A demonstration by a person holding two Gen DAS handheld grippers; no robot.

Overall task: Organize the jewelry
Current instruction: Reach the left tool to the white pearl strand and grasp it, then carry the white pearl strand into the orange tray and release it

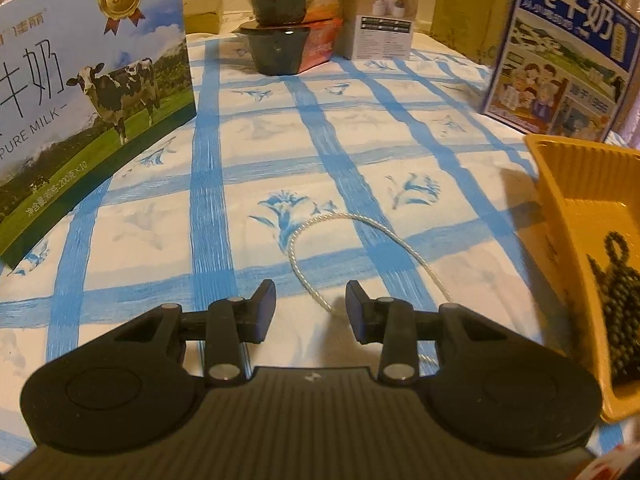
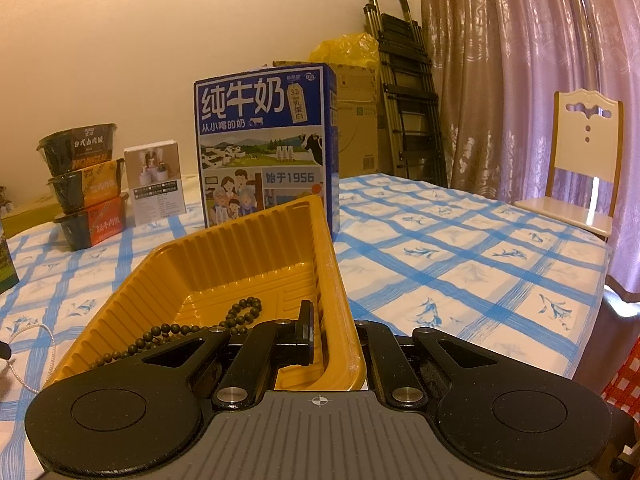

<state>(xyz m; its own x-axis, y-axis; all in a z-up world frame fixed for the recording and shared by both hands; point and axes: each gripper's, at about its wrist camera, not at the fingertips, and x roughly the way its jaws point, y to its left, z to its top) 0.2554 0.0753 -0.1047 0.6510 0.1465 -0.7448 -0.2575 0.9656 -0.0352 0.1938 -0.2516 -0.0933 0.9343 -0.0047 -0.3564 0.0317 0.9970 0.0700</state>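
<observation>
A white beaded necklace lies in a loop on the blue-checked tablecloth. My left gripper hovers open just above its near end, and the strand runs between the fingertips without touching the pads. To the right stands a yellow plastic tray with a dark bead bracelet inside. My right gripper is shut on the yellow tray at its near right wall, one finger inside and one outside. The dark bead bracelet lies on the tray floor. The white necklace shows at the left edge.
A large milk carton stands at the left, and a blue milk carton behind the tray. Stacked noodle bowls and a small white box sit at the back. A chair, a folded ladder and curtains stand past the table.
</observation>
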